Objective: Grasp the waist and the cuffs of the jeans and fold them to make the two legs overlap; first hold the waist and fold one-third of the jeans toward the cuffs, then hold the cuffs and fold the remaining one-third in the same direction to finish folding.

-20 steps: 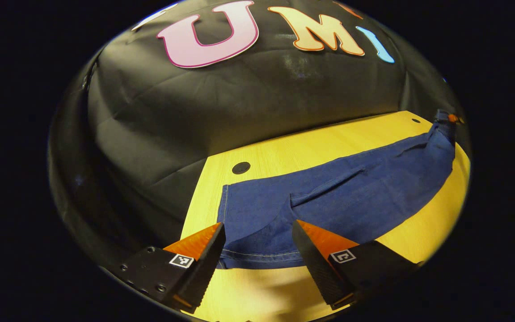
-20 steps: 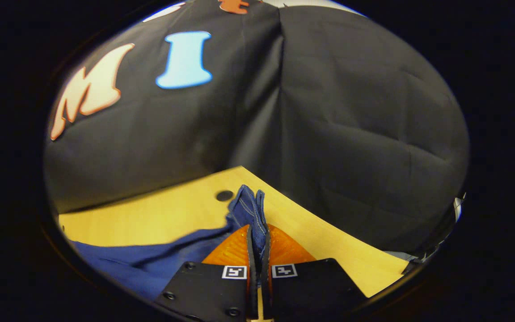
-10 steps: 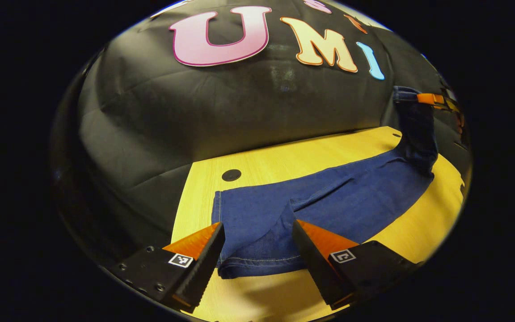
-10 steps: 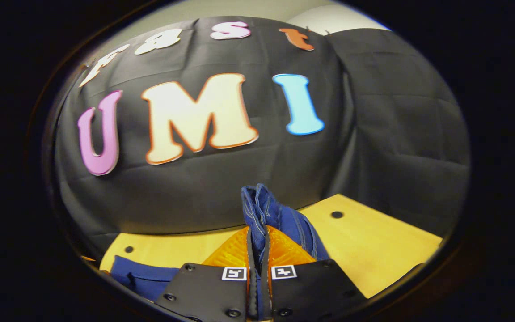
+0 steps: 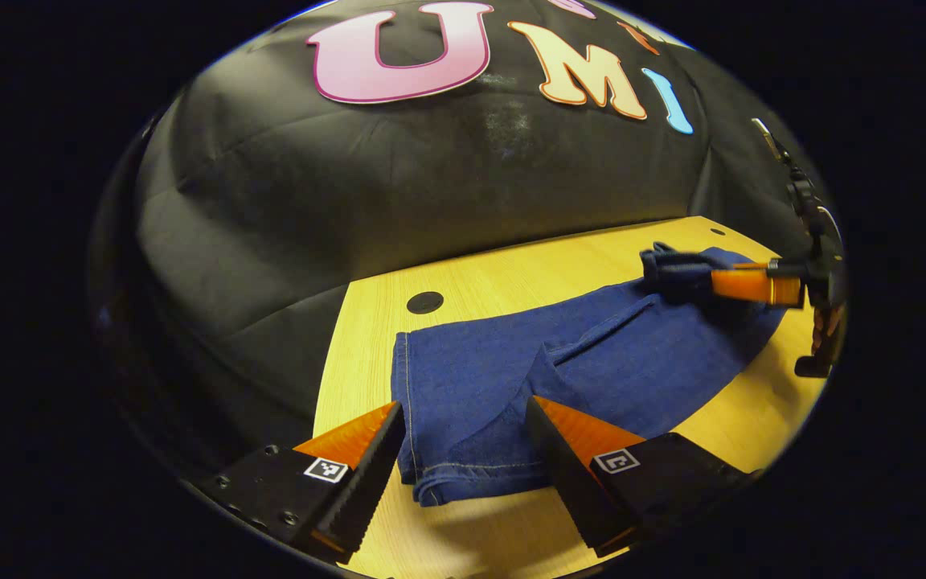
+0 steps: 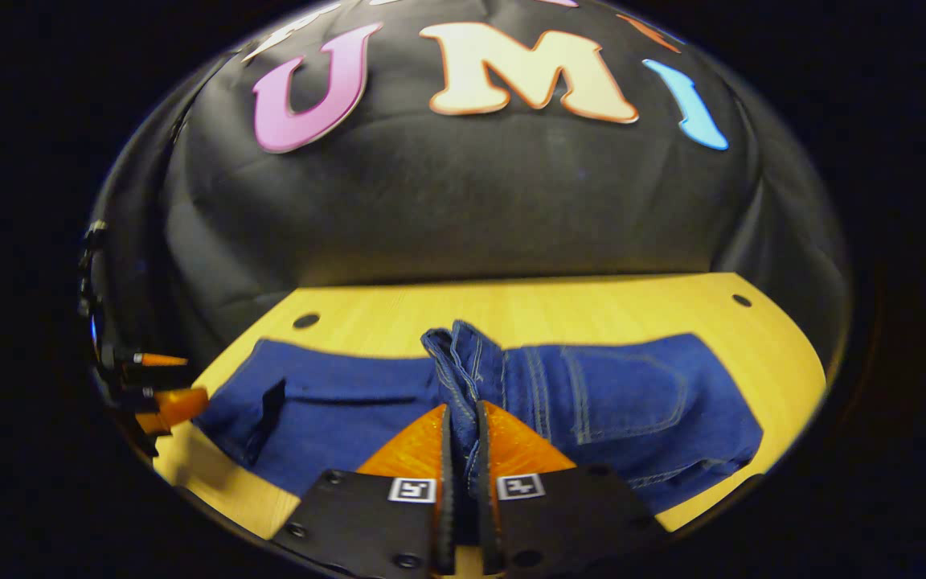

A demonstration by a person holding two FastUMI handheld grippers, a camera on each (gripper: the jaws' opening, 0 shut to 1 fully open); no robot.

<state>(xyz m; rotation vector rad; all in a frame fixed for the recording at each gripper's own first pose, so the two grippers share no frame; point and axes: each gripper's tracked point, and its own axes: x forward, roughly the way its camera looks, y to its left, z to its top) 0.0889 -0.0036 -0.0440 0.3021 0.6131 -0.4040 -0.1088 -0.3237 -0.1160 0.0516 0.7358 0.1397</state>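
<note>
The jeans (image 6: 334,410) are lying along the counter (image 6: 559,305) with the legs already overlapped, and the waist end (image 6: 463,354) is being carried over them toward the cuffs. The right tool (image 6: 463,434) is pinching the bunched waistband, both fingers pressing on the denim with a tuft of it poking up between them. In the left gripper view that same tool is hovering over the far part of the jeans, with the folded portion lying beneath it. The left tool (image 5: 463,438) is hanging spread wide just above the cuffs (image 5: 471,474), gripping nothing, its fingers straddling the hem without touching it, as far as I can tell.

The step in hand looks to be the first third fold. To do it well, the waistband should probably be lowered flat rather than dropped, so the bunched part spreads out and its edge lies square across the legs. Letting go too early could leave a lump near the pocket (image 6: 632,394). The left tool would do well to be holding clear of the cuffs until the waist settles, then closing on both hem layers together.
</note>
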